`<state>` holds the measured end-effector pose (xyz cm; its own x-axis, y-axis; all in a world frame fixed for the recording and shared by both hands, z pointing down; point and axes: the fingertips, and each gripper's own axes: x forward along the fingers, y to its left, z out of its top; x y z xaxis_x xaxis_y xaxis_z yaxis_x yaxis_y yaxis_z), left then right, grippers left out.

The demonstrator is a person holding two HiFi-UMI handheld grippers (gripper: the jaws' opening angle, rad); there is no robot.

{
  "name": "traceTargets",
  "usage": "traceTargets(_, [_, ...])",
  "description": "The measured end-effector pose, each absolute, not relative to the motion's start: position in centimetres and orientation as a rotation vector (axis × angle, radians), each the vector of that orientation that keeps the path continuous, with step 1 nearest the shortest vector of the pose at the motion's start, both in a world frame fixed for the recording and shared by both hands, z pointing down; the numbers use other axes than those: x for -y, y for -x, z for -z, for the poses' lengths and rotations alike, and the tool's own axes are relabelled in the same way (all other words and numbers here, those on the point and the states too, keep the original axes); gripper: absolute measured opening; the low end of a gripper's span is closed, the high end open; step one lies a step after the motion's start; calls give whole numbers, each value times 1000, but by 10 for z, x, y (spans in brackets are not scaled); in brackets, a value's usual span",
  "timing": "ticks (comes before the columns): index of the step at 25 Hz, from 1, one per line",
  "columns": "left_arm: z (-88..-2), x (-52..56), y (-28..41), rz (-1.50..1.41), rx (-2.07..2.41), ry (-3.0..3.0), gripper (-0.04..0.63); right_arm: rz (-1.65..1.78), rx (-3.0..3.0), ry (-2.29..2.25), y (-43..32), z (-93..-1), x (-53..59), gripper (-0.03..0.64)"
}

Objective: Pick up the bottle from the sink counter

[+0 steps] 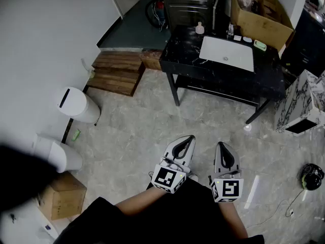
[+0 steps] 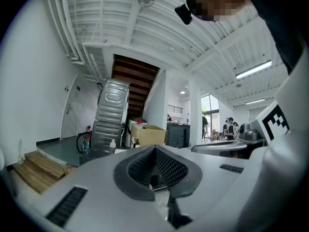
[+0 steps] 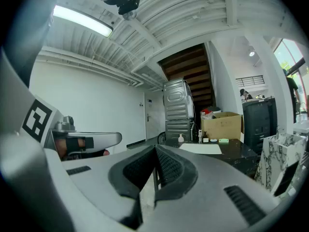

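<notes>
Bottle (image 1: 199, 28): small, pale, upright at back left corner of black sink counter (image 1: 182, 57), left of white basin (image 1: 227, 53).
Left gripper (image 1: 188, 138): jaws closed together, nothing held; above floor (image 1: 137, 126), well short of counter's front edge.
Right gripper (image 1: 221, 145): jaws closed together, empty; just beside left.

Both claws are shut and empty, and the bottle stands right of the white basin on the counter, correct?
No: the head view shows the bottle left of the white basin on the counter. The left claw and right claw are indeed shut and empty.
</notes>
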<state>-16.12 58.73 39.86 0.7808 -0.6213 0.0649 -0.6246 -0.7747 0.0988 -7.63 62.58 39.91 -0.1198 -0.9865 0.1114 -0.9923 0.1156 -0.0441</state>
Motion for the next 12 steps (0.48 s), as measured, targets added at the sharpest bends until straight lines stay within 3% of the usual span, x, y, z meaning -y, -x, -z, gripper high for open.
traceTargets(12, [-414, -545, 141, -36, 1010, -2824, 11, -300, 2382, -2130, 41, -417, -592, 40])
